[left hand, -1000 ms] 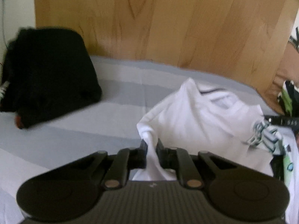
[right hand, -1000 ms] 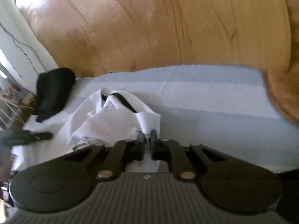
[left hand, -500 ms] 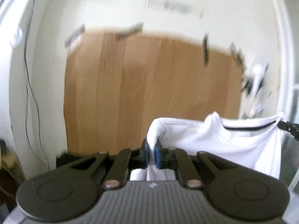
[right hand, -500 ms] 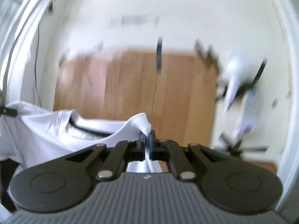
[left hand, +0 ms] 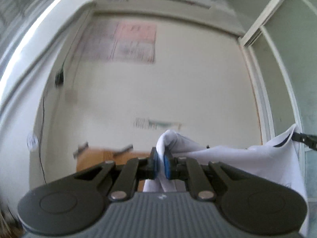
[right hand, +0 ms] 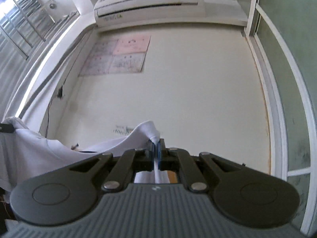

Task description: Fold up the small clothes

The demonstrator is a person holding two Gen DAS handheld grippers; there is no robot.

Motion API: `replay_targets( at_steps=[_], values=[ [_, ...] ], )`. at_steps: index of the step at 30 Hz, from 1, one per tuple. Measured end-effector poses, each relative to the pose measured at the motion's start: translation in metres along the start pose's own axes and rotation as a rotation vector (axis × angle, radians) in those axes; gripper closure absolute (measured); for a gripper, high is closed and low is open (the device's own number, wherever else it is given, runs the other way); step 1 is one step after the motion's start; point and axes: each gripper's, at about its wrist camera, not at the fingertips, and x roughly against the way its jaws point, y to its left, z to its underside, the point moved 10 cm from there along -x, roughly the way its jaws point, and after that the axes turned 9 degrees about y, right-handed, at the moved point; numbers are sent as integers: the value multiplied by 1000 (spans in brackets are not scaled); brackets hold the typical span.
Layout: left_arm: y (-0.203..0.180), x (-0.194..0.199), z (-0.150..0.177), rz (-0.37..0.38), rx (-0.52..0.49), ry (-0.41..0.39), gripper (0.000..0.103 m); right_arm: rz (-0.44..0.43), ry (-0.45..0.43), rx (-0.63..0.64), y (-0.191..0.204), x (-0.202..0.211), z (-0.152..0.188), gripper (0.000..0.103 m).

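Note:
A small white shirt [left hand: 257, 164] with a dark neck trim hangs in the air, stretched between my two grippers. My left gripper [left hand: 160, 163] is shut on one shoulder corner of it. My right gripper [right hand: 156, 150] is shut on the other shoulder corner, and the white shirt [right hand: 39, 150] spreads off to the left in the right wrist view. Both cameras point up at the wall. The bed and the shirt's lower part are hidden. The right gripper's tip [left hand: 303, 138] shows at the far right of the left wrist view.
A cream wall [right hand: 188, 99] fills both views. An air conditioner [right hand: 148, 0] hangs high on it, with posters [right hand: 118, 57] below. The wooden headboard's top [left hand: 93, 158] shows low in the left wrist view. A green glass partition [right hand: 287, 79] stands to the right.
Both grippers have lifted the shirt off the bed and tilted upward. The views have swung from the bed and headboard up to the wall and air conditioner.

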Motion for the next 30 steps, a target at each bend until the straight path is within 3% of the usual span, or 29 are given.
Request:
replay_targets(
  at_steps=[6, 9, 12, 19, 21, 23, 27, 30],
  values=[
    [0, -12, -12, -41, -41, 3, 96, 30, 29, 30, 5, 6, -12, 97],
    [-2, -39, 14, -81, -29, 68, 96, 4, 96, 14, 5, -15, 22, 97],
    [10, -89, 58, -109, -3, 190, 96, -26, 210, -17, 13, -60, 74, 97],
    [53, -227, 214, -259, 70, 533, 96, -77, 529, -137, 54, -199, 238, 97],
    [71, -258, 262, -307, 95, 609, 96, -141, 640, -170, 71, -239, 292, 92],
    [87, -286, 322, -368, 87, 713, 91, -128, 737, -178, 78, -265, 339, 81],
    [114, -298, 448, -459, 80, 965, 90, -55, 849, -216, 50, -265, 409, 80],
    [118, -283, 494, -461, 117, 1020, 89, -10, 947, -215, 20, -234, 451, 78]
  ],
)
